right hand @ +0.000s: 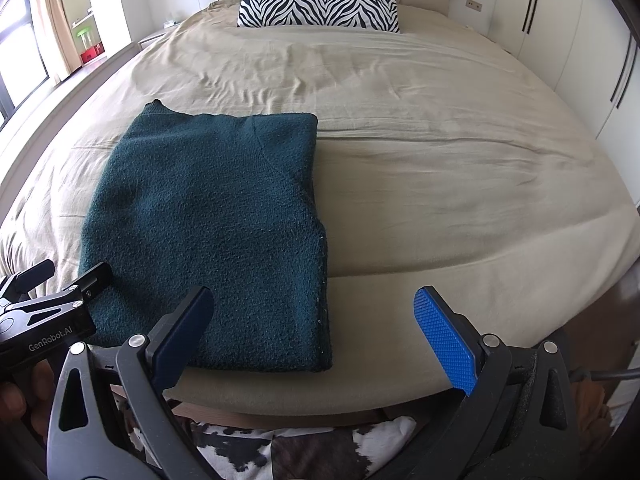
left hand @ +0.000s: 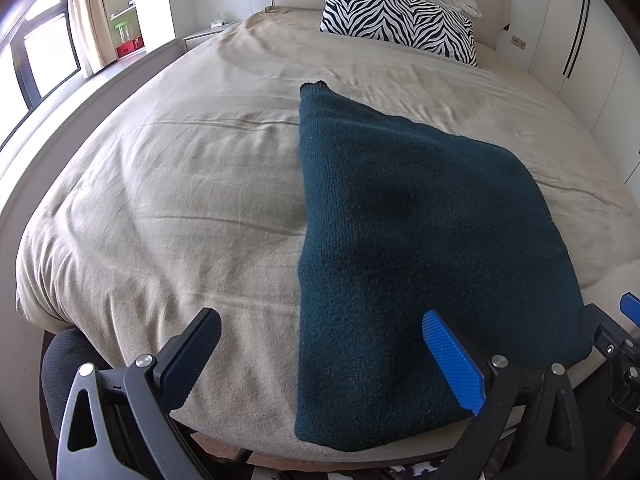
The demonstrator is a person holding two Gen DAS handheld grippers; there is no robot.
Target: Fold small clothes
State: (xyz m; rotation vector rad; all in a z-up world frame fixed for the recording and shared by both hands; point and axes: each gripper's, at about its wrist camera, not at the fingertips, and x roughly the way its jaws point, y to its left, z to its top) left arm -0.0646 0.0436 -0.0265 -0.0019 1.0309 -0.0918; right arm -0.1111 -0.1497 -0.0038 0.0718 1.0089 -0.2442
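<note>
Sweater (right hand: 208, 232) lying folded flat on beige bed (right hand: 440, 168), near edge | zebra pillow (right hand: 320, 2) sitting at 12 o'clock | left claw (left hand: 320, 364) gaping wide, holding nothing | right claw (right hand: 316, 334) gaping wide, holding nothing

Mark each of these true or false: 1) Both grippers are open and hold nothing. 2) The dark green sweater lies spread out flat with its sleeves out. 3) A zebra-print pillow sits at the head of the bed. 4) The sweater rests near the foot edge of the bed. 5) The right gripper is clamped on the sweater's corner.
1) True: the left gripper and the right gripper both stand open, empty.
2) False: the dark green sweater is folded into a compact rectangle, no sleeves out.
3) True: the zebra-print pillow is there.
4) True, on the beige sheet.
5) False: it grips nothing.
</note>
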